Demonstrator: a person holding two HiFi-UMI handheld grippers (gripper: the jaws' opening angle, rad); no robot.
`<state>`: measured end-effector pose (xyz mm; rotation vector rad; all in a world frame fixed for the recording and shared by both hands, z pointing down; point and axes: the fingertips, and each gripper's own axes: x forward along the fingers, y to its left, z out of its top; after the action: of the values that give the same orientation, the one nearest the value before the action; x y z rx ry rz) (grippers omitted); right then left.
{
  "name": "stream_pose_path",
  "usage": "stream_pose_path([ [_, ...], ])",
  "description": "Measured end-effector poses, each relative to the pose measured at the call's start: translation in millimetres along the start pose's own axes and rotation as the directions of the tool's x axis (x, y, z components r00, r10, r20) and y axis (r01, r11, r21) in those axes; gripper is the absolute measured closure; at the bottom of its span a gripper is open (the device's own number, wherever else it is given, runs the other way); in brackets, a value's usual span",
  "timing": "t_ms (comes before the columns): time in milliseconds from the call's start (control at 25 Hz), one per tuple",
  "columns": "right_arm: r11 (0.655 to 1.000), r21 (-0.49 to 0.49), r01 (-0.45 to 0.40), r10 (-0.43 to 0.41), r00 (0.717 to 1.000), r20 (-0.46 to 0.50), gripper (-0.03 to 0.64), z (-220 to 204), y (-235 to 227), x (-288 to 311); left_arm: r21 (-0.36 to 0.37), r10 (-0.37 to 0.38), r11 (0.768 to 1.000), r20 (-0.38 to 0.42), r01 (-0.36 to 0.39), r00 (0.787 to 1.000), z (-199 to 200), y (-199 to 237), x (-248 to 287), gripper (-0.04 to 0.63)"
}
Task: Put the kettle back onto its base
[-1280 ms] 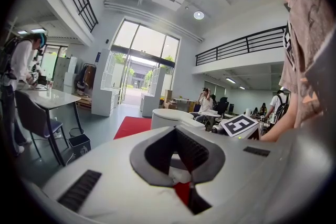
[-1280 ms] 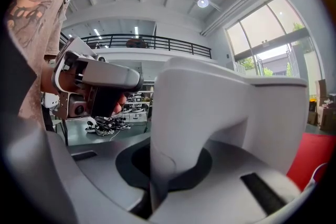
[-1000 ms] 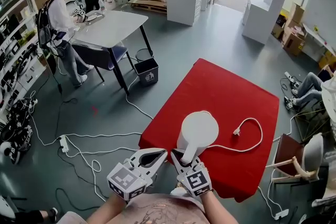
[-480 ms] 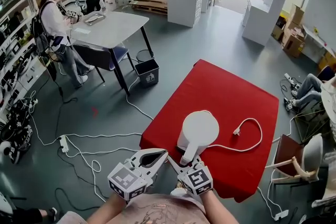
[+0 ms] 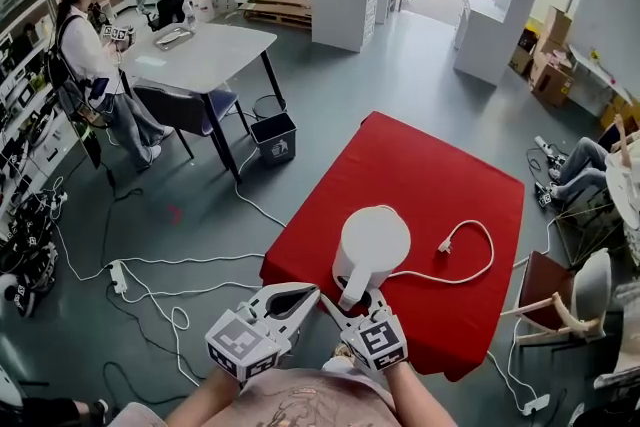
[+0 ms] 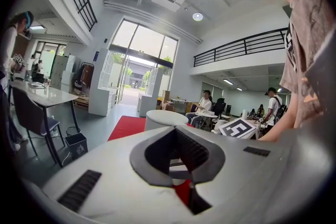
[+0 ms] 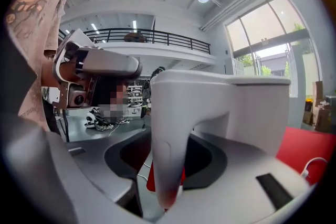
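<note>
The kettle (image 5: 371,248) is stood upright on the red surface (image 5: 430,180). The right gripper's (image 5: 354,301) fingers have just been spread, the handle (image 7: 168,149) loose between them; the left gripper's (image 5: 310,295) are pressed together, empty. A straight withdrawal is advised, so the handle is not clipped.

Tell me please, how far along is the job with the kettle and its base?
Looks done: the kettle stands upright on the red table, its cord running from under it. In hand: the right gripper jaws have just been opening, with the handle loose between them. Remaining: pull the gripper away.
</note>
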<state>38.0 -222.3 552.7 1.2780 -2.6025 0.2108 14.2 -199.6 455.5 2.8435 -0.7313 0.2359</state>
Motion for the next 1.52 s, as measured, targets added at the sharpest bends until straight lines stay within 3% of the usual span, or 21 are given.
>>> stream_pose_path([
  [880, 0.979, 0.054, 0.195, -0.196, 0.98, 0.018, 0.4, -2, -20, -81, 0.017, -0.13, 0.991, 0.008, 0.13, 0.991, -6, -39, 7, 0.606],
  [1120, 0.973, 0.085, 0.216, -0.221, 0.974, 0.055, 0.482, 6, -5, -99, 0.018, -0.163, 0.987, 0.013, 0.163, 0.987, -5, -52, -3, 0.606],
  [1200, 0.969, 0.094, 0.229, -0.236, 0.969, 0.069, 0.568, 9, 0, -106, 0.026, -0.173, 0.985, 0.014, 0.172, 0.985, -8, -55, -6, 0.606],
  [1280, 0.968, 0.103, 0.23, -0.239, 0.968, 0.081, 0.611, 13, 6, -112, 0.029, -0.188, 0.982, 0.014, 0.187, 0.982, -8, -60, -9, 0.606],
  [1520, 0.955, 0.123, 0.27, -0.283, 0.954, 0.101, 0.611, 21, 24, -130, 0.036, -0.222, 0.975, 0.031, 0.22, 0.975, -7, -73, -21, 0.606],
])
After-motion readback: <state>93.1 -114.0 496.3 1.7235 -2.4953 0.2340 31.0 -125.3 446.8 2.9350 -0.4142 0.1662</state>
